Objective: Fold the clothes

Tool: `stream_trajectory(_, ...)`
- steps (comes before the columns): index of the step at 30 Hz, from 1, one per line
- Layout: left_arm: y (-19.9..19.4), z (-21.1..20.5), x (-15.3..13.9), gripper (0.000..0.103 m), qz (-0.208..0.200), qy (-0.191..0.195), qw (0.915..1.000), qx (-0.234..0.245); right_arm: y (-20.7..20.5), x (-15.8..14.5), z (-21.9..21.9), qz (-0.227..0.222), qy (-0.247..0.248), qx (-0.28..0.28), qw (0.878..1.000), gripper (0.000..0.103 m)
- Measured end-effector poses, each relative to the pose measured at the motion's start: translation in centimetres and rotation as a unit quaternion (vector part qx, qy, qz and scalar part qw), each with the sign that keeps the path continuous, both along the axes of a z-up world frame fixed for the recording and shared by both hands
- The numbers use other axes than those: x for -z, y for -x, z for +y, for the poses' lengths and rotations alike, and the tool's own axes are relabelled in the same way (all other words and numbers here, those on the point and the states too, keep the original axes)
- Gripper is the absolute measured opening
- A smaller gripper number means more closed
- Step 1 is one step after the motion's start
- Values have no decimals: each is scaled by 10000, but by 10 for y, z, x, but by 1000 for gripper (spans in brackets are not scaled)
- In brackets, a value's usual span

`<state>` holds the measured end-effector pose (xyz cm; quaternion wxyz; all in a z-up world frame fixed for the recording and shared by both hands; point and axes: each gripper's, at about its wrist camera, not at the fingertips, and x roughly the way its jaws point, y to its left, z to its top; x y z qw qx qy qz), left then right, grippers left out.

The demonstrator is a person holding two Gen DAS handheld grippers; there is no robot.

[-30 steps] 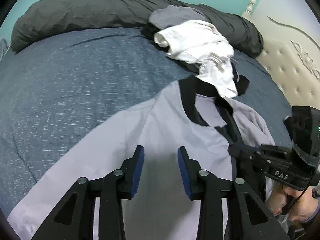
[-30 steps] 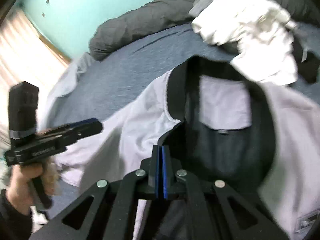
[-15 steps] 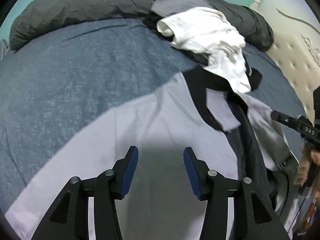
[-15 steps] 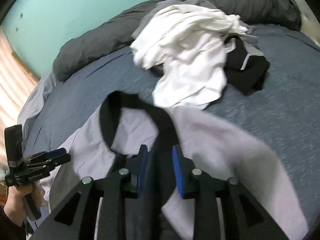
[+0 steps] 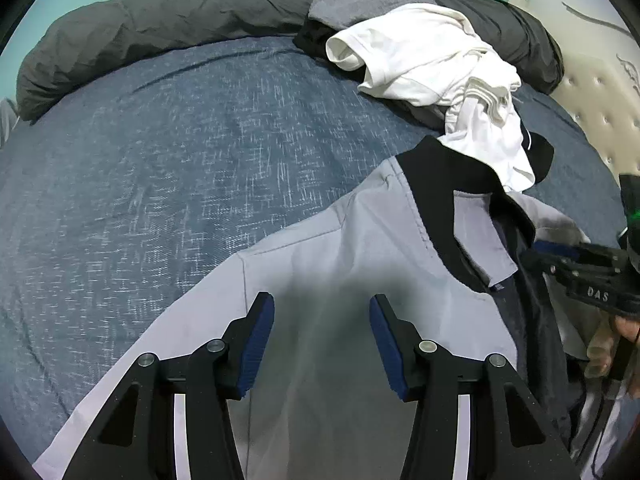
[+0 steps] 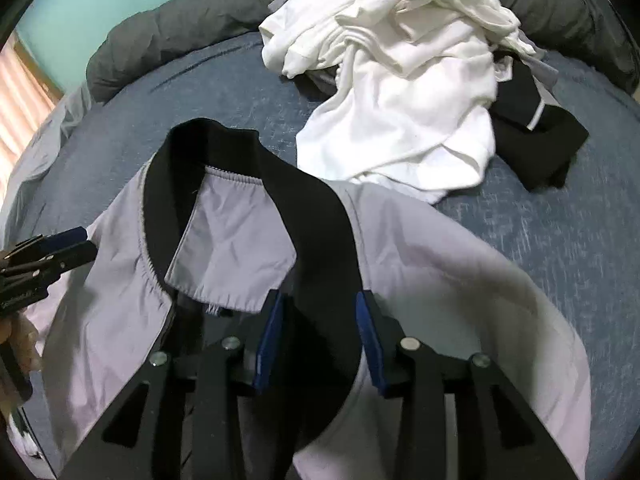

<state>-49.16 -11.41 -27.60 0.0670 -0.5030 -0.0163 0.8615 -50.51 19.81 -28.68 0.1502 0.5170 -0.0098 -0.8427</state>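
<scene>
- A pale lilac jacket with a black collar is laid on the blue bedspread, collar end toward the far side of the bed and the body running back toward the person; its long axis is read as running from the collar down toward the near edge.
- The left gripper is held just above the jacket's left shoulder panel, pointing steeply down; its jaws are spread, with nothing pinched between the pads, only flat cloth seen below them.
- The right gripper is poised over the jacket's open front, where the black collar band runs down between the two blue pads; its jaws are opening, and the band is seen in the gap without being pressed.
- The black band is nearer the right gripper; the left shoulder and sleeve seam are nearer the left.
- The jacket looks thin and smooth, lightly creased, with a dark lining showing where the front is open and a small label under the collar.
- Beyond the collar a heap of white clothes and a black garment is piled, the white cloth touching the collar edge; a dark duvet is bunched along the far edge.
- The fold is judged not yet begun.
</scene>
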Motion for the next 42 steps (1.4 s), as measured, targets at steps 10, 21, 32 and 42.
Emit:
stream_trajectory(10,-5,-5,-1,54,122,-50,9999,41,11,-30,6,578,-180,23,9982,4)
stream_trajectory(21,-2,-2,-13,54,192,-228,9995,-53,24,-75,-7,407,580,-217,9972,3)
stream_trajectory(32,3,-23,-11,54,166,-172,9995,-198,37,-32,-4,-284,870,-307,9953,17)
stream_trajectory(42,20,-50,-5,66,-42,268,9992,-284,34,-28,63,-77,159,-200,9996,51)
